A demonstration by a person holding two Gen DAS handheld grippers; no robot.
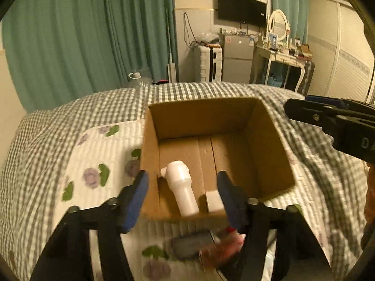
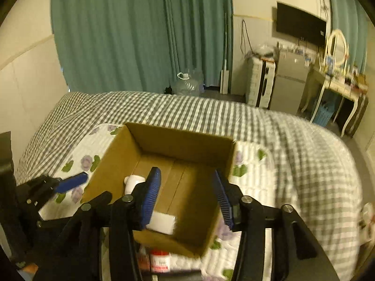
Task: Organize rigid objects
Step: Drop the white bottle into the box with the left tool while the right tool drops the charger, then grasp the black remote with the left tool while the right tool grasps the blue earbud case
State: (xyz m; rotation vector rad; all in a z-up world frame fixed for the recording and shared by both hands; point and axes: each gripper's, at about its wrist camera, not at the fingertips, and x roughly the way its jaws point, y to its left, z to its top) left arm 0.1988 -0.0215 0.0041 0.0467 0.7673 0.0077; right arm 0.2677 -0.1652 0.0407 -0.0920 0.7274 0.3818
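Observation:
An open cardboard box (image 1: pixel 269 140) stands on the bed; it also shows in the right wrist view (image 2: pixel 112 164). Inside lie a white bottle (image 1: pixel 181 186) with a cap, partly hidden in the right wrist view (image 2: pixel 133 182), and a small white block (image 1: pixel 213 201) (image 2: pixel 163 222). My left gripper (image 1: pixel 182 192) is open and empty over the box's near edge. My right gripper (image 2: pixel 187 196) is open and empty above the box; it also shows at the right of the left wrist view (image 1: pixel 328 117). A dark flat object (image 1: pixel 192 245) and a red-and-white item (image 1: pixel 222 250) (image 2: pixel 160 261) lie in front of the box.
The bed has a grey checked cover (image 2: pixel 281 140) and a white floral quilt (image 1: pixel 98 164). Green curtains (image 1: pixel 82 35), a water jug (image 2: pixel 187 82), a small fridge (image 1: pixel 236 58), a dressing table (image 1: pixel 281 58) and a wall TV (image 1: pixel 241 9) stand beyond the bed.

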